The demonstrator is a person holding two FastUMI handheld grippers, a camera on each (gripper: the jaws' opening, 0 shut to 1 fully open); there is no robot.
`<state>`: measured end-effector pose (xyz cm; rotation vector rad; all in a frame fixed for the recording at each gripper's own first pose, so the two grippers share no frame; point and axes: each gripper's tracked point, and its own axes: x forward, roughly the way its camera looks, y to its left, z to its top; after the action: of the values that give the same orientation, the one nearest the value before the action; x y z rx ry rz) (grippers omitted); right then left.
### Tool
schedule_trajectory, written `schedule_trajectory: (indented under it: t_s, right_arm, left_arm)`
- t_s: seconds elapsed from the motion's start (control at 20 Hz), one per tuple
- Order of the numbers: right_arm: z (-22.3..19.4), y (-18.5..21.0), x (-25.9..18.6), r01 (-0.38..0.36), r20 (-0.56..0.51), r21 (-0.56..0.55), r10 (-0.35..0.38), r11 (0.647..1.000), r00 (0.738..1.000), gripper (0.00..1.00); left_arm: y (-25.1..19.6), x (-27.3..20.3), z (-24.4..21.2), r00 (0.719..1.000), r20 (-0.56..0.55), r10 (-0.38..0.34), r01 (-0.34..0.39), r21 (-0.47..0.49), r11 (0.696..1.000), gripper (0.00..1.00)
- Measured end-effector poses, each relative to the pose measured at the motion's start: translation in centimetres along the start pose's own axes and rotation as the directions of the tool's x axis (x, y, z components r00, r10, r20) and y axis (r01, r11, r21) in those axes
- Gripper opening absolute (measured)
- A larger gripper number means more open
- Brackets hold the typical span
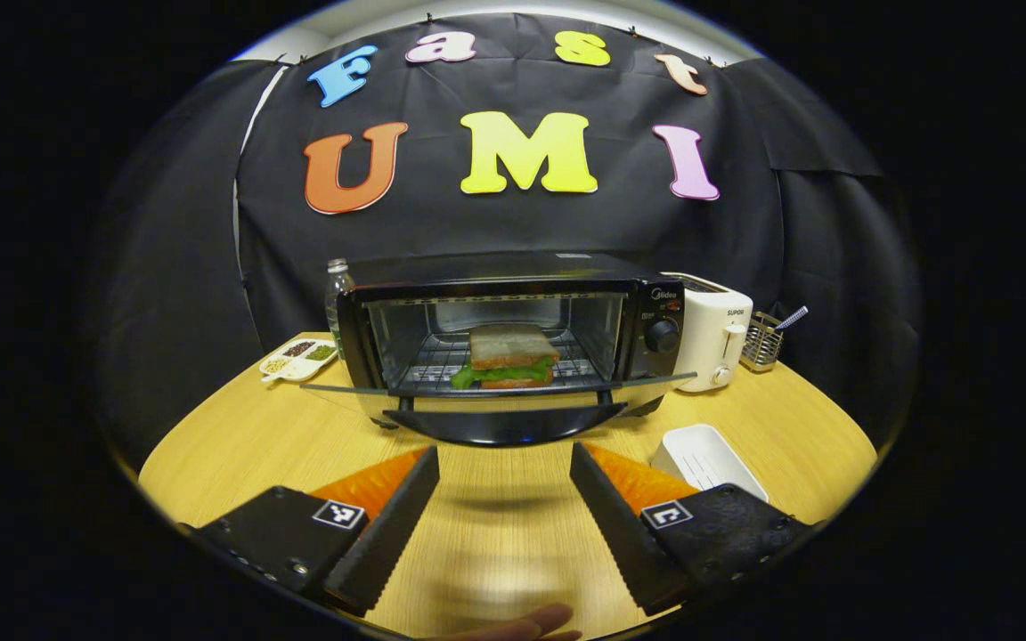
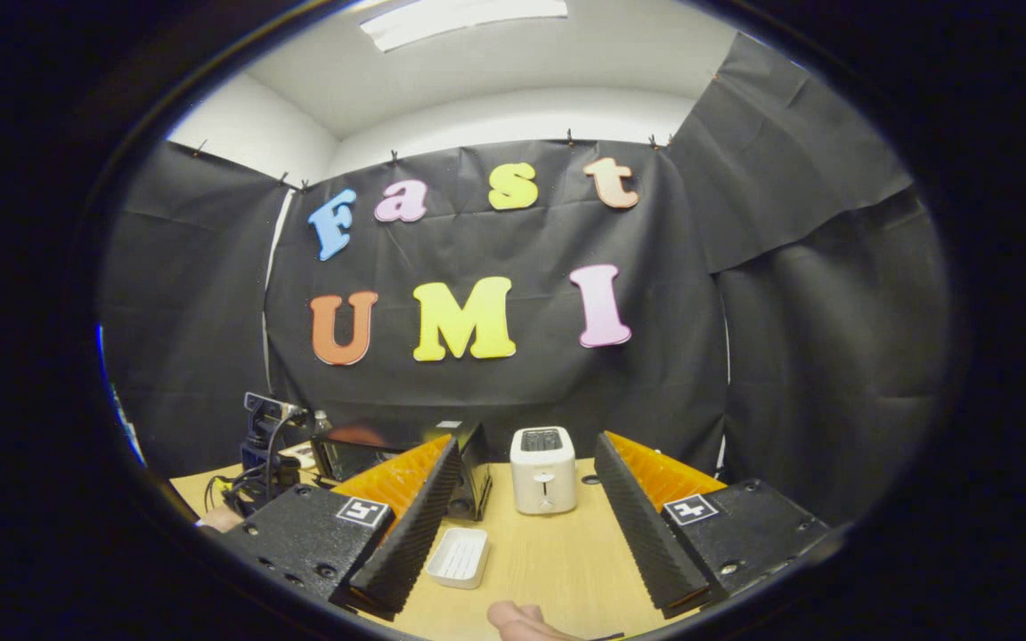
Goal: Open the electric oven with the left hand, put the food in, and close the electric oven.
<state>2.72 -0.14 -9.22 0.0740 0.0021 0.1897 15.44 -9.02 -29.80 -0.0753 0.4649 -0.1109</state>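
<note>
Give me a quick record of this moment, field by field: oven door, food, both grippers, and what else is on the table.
oven: black electric oven, on the light wooden table
door: glass oven door folded down, open
food: sandwich with green lettuce on the wire rack inside
left gripper: open, empty, in front of the oven door
right gripper: open, empty, above the table
others: white toaster, empty white rectangular tray, wire utensil holder, clear plastic bottle, white divided dish of condiments

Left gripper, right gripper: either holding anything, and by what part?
Nothing held. Left gripper and right gripper are both open; sandwich sits inside the oven.
</note>
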Motion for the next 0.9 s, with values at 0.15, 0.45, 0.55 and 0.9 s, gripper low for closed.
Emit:
schedule_trajectory:
  t_s: [0.15,0.45,0.55,0.9]
  right_arm:
    - [0.1,-0.2,-0.5,0.004,0.008,-0.009,-0.004,1.0,1.0,0.97]
    - [0.0,-0.2,-0.7,0.006,0.0,-0.012,-0.006,1.0,1.0,0.97]
    - [0.1,-0.5,-0.8,0.025,0.005,-0.025,-0.025,0.999,1.0,0.97]
    - [-0.1,-1.1,-1.2,0.06,-0.004,-0.024,-0.06,0.998,0.998,0.97]
  left_arm:
    - [0.9,1.9,-0.1,1.0,-0.002,0.03,-0.03,0.017,0.999,0.97]
    - [1.2,3.2,2.7,0.998,0.047,0.043,-0.044,0.031,0.999,0.98]
    - [1.4,3.2,3.9,0.997,0.064,0.05,-0.053,0.04,0.998,0.97]
    - [0.6,0.6,9.6,0.981,0.19,0.026,-0.037,0.053,0.998,0.97]
